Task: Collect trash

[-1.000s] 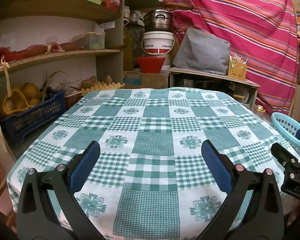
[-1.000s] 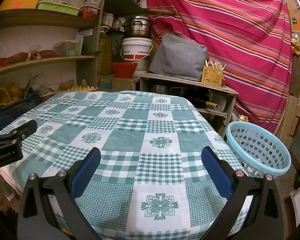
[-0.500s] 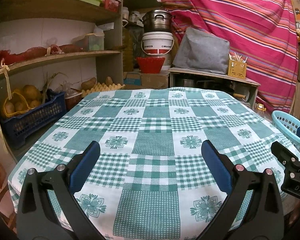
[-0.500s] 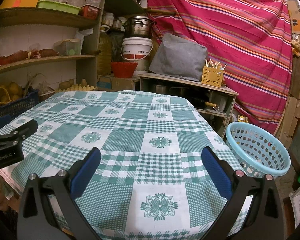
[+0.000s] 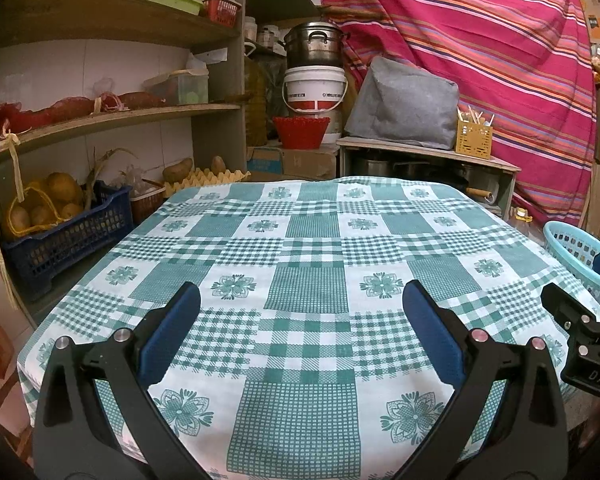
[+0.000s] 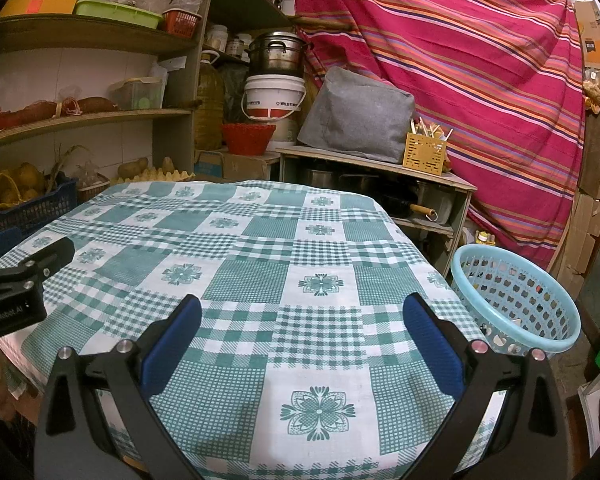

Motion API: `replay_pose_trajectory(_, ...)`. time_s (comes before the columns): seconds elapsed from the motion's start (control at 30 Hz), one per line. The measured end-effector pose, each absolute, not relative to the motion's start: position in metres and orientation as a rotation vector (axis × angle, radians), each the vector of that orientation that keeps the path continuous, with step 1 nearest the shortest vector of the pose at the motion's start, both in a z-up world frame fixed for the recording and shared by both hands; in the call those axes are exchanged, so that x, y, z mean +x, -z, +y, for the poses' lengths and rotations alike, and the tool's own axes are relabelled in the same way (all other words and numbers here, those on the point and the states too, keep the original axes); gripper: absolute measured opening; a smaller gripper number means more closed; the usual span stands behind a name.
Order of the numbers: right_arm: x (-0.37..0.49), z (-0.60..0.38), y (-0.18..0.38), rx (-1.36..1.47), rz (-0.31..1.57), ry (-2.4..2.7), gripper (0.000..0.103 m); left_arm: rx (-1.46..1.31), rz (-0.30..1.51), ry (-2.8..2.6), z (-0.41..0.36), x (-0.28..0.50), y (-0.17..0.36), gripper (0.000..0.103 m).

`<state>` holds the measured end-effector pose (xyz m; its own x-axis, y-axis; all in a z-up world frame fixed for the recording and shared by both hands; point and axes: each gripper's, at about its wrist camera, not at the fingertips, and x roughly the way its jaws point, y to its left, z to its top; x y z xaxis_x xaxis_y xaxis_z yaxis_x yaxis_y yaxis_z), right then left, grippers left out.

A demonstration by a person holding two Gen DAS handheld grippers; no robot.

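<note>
Both tools, left (image 5: 301, 308) and right (image 6: 302, 320), gape wide, holding nothing (blue pads apart). They hover over the green-checked-cloth desk (image 6: 260, 264); a light-blue perforated plastic basket (image 6: 516, 300) sits at right.

Table (image 5: 100, 304) under green-checked tablecloth (image 5: 308, 256)

A striped red cloth (image 6: 460, 60) is hanging behind wooden shelves (image 5: 112, 114) lining the white tiled wall (image 5: 80, 64), while a green checked tablecloth (image 5: 308, 280) is covering the bench.

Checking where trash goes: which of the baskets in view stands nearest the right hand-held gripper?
The light blue basket, on the floor beside the table's right edge. The red basket and dark blue crate sit farther back.
</note>
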<state>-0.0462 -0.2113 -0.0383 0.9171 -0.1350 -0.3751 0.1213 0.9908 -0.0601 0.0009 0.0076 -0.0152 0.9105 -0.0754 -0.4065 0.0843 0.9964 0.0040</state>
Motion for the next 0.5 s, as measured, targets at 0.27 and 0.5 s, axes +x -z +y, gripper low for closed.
replay_pose_trajectory(0.27,-0.0464,-0.2114,0.0381,-0.038,0.387,0.132,0.098,0.023,0.417,0.082,0.0070,0.0005,0.0153,0.098)
replay_pose_trajectory(0.5,-0.0465,-0.2152,0.0389,-0.042,0.384,0.135,0.098,0.021,0.414,0.081,0.0064,0.0006,0.0152,0.098)
